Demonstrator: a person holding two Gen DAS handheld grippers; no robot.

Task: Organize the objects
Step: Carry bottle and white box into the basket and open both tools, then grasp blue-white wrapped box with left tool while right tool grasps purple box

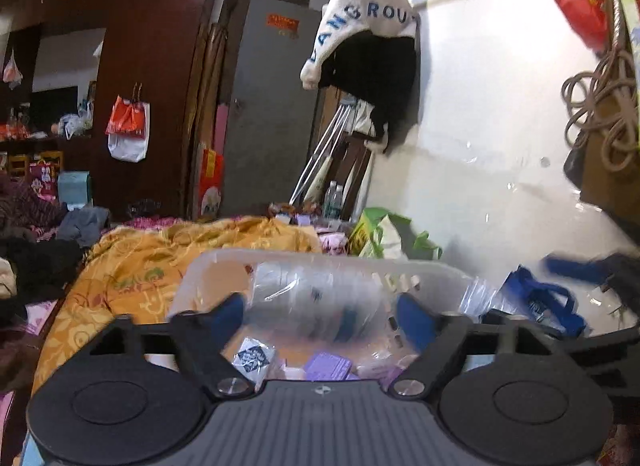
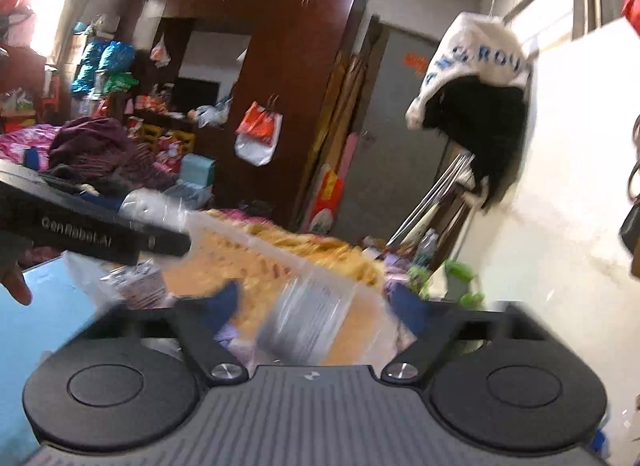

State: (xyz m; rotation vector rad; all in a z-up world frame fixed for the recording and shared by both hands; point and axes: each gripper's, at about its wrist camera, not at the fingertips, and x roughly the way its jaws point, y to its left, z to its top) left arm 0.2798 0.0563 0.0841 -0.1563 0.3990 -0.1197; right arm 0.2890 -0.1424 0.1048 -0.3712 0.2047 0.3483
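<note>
Both hand-held grippers stand spread wide with nothing clamped: the left gripper (image 1: 320, 316) above a translucent white plastic basket (image 1: 424, 272) holding a crinkled clear plastic bag (image 1: 316, 298), the right gripper (image 2: 316, 308) over an orange floral quilt (image 2: 320, 250).

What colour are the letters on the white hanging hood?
Blue letters on the white hood; the left wrist view shows them best.

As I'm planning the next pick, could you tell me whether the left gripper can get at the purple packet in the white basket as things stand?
Probably not directly: the left gripper is open, but a clear plastic bag lies between it and the purple packet in the white basket.
</note>
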